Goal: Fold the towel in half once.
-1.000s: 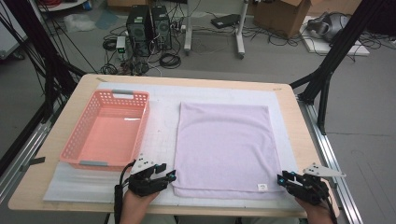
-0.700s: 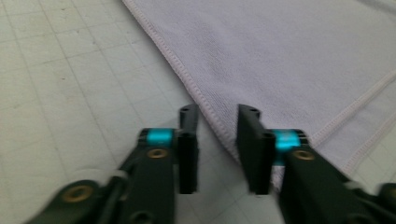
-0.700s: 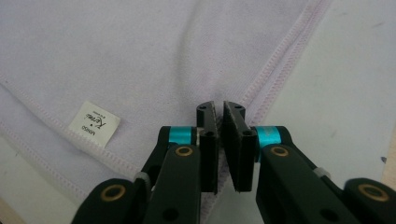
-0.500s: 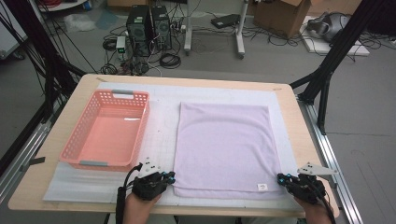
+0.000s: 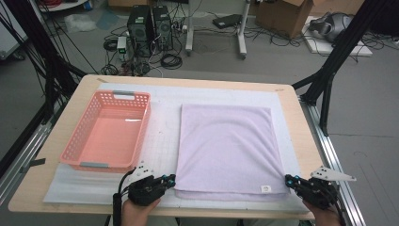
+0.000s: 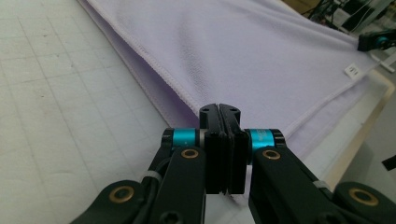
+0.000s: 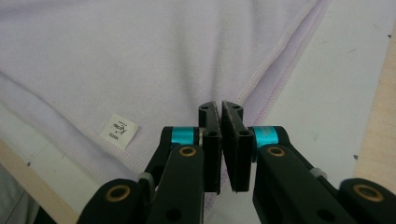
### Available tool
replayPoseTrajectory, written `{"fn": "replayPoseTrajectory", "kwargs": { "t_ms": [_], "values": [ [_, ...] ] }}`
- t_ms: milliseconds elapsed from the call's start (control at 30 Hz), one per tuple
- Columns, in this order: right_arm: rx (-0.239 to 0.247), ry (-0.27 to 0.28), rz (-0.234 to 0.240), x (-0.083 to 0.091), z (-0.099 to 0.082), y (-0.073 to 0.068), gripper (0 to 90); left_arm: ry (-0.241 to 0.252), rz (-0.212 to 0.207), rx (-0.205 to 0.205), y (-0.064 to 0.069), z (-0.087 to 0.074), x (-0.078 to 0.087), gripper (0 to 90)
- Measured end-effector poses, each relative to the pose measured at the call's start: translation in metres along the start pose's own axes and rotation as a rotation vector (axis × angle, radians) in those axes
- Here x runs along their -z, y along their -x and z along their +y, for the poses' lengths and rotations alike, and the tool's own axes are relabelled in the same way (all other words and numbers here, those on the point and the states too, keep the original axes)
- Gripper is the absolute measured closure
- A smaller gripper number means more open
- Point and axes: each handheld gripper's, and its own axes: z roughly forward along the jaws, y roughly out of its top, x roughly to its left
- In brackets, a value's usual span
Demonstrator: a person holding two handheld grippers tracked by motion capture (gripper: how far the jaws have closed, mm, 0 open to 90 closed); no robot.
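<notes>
A lilac towel [image 5: 226, 141] lies flat on the white mat, folded double, with a small white label [image 5: 266, 189] near its front right corner. My left gripper [image 5: 171, 179] sits at the towel's near left corner. In the left gripper view its jaws [image 6: 219, 108] are pressed together on the towel's edge [image 6: 187, 60]. My right gripper [image 5: 288, 179] is at the near right corner. In the right gripper view its jaws [image 7: 220, 106] pinch that corner, beside the label [image 7: 118, 130], and creases run from the tips into the towel [image 7: 140, 56].
A salmon-pink plastic basket [image 5: 141, 127] stands to the left of the towel, nothing inside it. The white mat [image 5: 162, 136] covers most of the wooden table [image 5: 75, 108]. Black frame legs, computers and cables are on the floor beyond.
Both hands have shifted slightly toward the table's near edge and the jaws have come together at the towel's front corners. The towel and basket lie as before.
</notes>
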Motion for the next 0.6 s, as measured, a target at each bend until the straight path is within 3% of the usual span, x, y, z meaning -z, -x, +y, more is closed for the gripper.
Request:
{"fn": "replayPoseTrajectory", "kwargs": {
  "t_ms": [167, 333, 400, 500, 600],
  "values": [
    [0.0, 0.011, 0.0, 0.011, -0.004, -0.003, 86.4, 0.006, -0.012, -0.006, 0.008, -0.005, 0.007, 88.4],
    [-0.008, 0.0, -0.009, 0.017, -0.01, -0.002, 86.2, -0.052, -0.001, -0.039, 0.011, -0.012, 0.002, 87.6],
    [-0.008, -0.026, -0.022, 0.013, -0.012, -0.001, 80.7, -0.051, 0.01, -0.037, 0.01, -0.013, 0.0, 78.7],
    [-0.044, -0.007, -0.052, 0.013, -0.012, 0.003, 69.3, -0.014, 0.034, -0.04, 0.006, -0.009, -0.001, 63.2],
    [-0.058, 0.021, -0.057, 0.013, -0.012, 0.006, 67.4, 0.012, 0.064, -0.045, 0.0, -0.004, -0.005, 60.5]
  ]
}}
